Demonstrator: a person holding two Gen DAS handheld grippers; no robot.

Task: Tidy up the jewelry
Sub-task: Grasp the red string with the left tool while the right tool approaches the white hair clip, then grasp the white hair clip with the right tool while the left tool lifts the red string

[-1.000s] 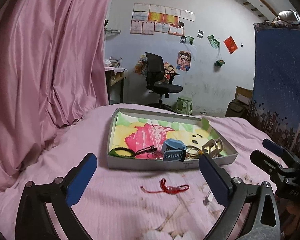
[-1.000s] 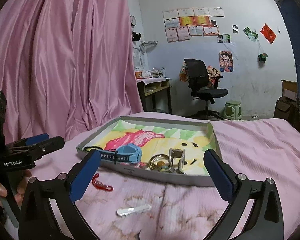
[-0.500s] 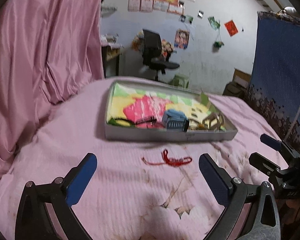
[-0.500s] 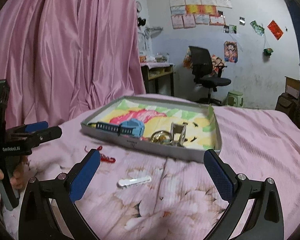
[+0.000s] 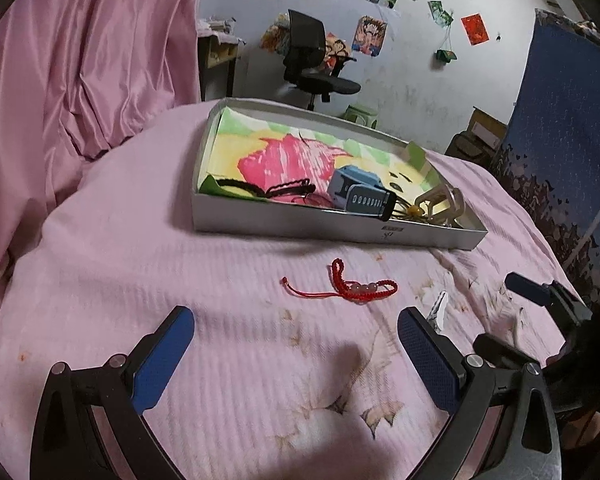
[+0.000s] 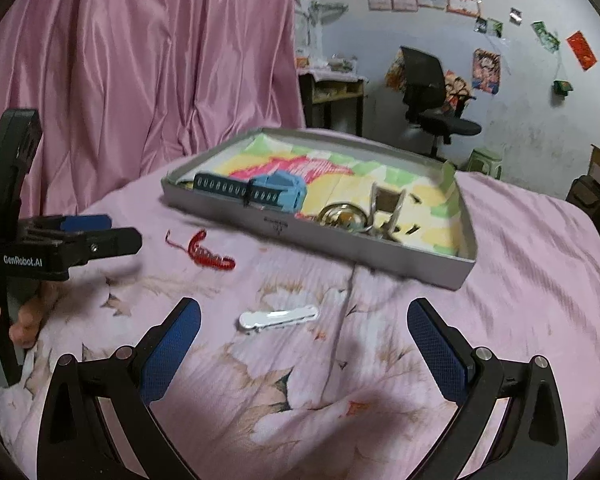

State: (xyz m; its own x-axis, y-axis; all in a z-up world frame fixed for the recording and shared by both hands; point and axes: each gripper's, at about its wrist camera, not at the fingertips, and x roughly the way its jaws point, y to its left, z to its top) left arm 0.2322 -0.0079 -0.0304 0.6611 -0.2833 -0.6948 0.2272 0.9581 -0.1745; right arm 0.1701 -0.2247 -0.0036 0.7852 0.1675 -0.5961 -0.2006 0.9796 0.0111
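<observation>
Bracelet [image 5: 342, 286] of red cord lay flat on the pink floral bedcover [image 5: 148, 248], its long axis running left to right in the left wrist view, a thin tail trailing toward the left. It sat ahead of the left gripper [image 5: 294, 344], between the lines of the two blue pads, and touched neither. That gripper's jaws stood wide apart and held nothing. A white hair clip [image 6: 278, 317] lay on the cover just ahead of the right gripper [image 6: 304, 334], lengthwise across the gap between its fingers, which were also spread wide and empty. Beyond both pieces sat a shallow grey tray [image 6: 332, 246] with a bright printed liner. Inside it, a blue watch [image 5: 358, 196] lay near the front wall beside gold-coloured rings [image 6: 342, 216] and black hair ties [image 5: 260, 189]. The rings were tangled with a pale clip-like piece too blurred to make out. In the left wrist view, the hair clip was partly hidden behind the right-hand pad.
</observation>
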